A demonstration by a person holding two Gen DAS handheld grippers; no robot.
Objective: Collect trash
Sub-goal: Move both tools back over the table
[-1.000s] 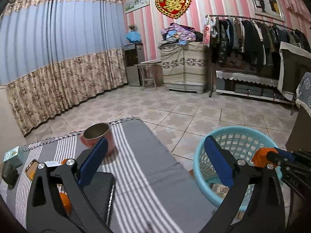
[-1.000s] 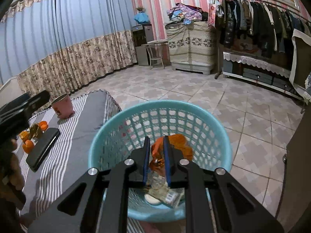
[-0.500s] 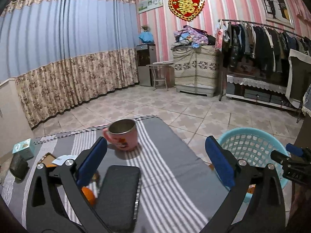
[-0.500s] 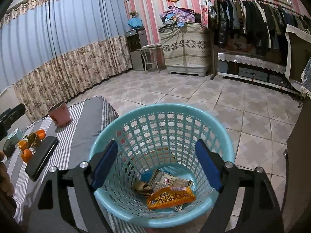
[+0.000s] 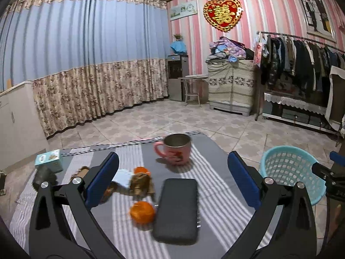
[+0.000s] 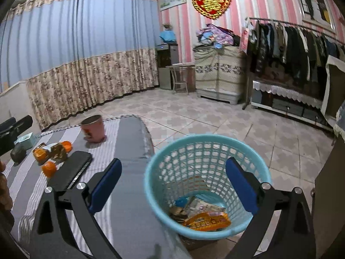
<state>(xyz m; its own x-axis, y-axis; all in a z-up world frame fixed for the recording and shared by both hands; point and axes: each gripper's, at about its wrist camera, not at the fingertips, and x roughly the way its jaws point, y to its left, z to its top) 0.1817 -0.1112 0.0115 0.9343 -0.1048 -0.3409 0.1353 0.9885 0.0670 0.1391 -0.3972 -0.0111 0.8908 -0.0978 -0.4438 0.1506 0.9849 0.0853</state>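
Observation:
My right gripper [image 6: 173,161] hangs above the turquoise basket [image 6: 207,139]; its jaws are opening wide and nothing is between them. An orange snack wrapper [image 6: 207,222] lies in the basket on other wrappers. My left gripper [image 5: 172,179] is open and empty over the striped table [image 5: 215,151]. Beyond its pads lie a crumpled brown wrapper [image 5: 141,182], a white scrap of paper [image 5: 123,176] and two oranges [image 5: 142,212]. The basket [image 5: 289,166] stands on the floor right of the table.
A pink mug [image 5: 175,151] stands at the table's far end. A black case [image 5: 177,207] lies beside the oranges. A small teal box [image 5: 49,159] and a dark lump [image 5: 44,176] sit at the left edge. Tiled floor stretches beyond, with a clothes rack [image 5: 301,64].
The right gripper opened and let the orange wrapper fall into the basket, then lifted back. The left gripper swung left from the basket's side to over the oranges and brown wrapper.

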